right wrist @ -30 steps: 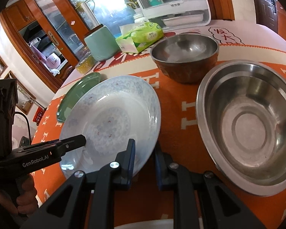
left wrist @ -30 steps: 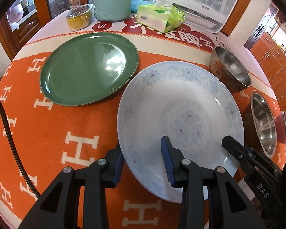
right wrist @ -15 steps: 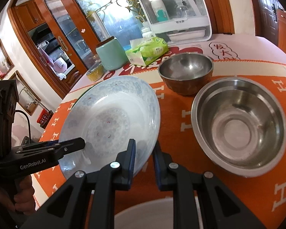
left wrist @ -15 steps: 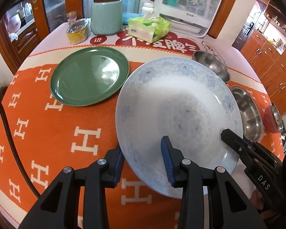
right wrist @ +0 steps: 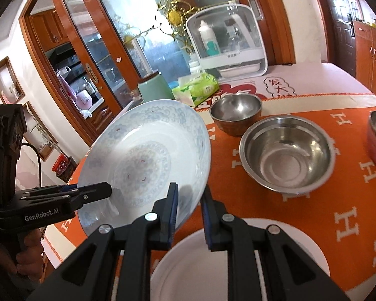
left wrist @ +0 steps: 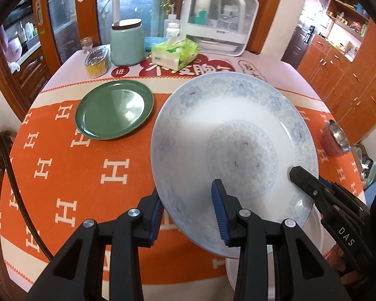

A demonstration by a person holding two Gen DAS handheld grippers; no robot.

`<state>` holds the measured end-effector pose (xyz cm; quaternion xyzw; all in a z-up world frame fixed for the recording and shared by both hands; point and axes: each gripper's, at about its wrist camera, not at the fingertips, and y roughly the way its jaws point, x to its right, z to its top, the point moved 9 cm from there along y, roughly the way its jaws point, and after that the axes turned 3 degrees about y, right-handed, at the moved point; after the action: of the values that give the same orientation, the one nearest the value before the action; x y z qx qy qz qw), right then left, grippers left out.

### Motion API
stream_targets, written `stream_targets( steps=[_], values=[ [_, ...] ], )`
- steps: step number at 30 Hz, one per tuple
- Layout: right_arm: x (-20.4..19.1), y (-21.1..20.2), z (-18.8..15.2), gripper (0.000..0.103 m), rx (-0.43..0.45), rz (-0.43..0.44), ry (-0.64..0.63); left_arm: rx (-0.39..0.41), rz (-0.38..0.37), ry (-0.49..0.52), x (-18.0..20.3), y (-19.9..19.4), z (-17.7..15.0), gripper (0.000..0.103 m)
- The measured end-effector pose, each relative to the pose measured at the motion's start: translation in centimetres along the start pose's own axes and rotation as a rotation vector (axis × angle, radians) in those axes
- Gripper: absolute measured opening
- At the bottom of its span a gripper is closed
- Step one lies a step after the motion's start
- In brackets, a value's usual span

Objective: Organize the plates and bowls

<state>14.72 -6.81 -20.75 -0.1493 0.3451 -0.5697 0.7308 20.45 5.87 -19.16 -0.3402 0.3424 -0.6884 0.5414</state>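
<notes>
Both hand-held grippers, left [left wrist: 188, 208] and right [right wrist: 189, 210], clamp one pale blue-patterned plate [left wrist: 234, 155], tilted above the tabletop [left wrist: 87, 175]. Below: one green plate [left wrist: 114, 109], one white plate [right wrist: 238, 258], three steel bowls.

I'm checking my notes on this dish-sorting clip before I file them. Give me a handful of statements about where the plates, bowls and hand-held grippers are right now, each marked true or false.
1. Both hand-held grippers, left and right, clamp the rim of the blue-patterned plate. True.
2. The patterned plate lies flat on the tablecloth. False: it is lifted and tilted above the cloth.
3. The green plate rests on the table, held by nothing. True.
4. A white plate lies below the right hand-held gripper. True.
5. The small steel bowl is nested inside the larger steel bowl. False: it stands behind it on the cloth.
</notes>
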Motion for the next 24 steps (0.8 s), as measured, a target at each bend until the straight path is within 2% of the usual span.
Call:
stream_targets(
  steps=[11,24],
  values=[
    [0.1,-6.7,-1.6,0.017,0.087,-0.058,0.01,0.04,-0.06,0.077,3.5,-4.4,-2.6,0.036],
    [1.6,-13.0,-5.8,0.017,0.147,-0.148,0.06,0.049,-0.127,0.183,8.4,-7.1,-6.8,0.036]
  ],
)
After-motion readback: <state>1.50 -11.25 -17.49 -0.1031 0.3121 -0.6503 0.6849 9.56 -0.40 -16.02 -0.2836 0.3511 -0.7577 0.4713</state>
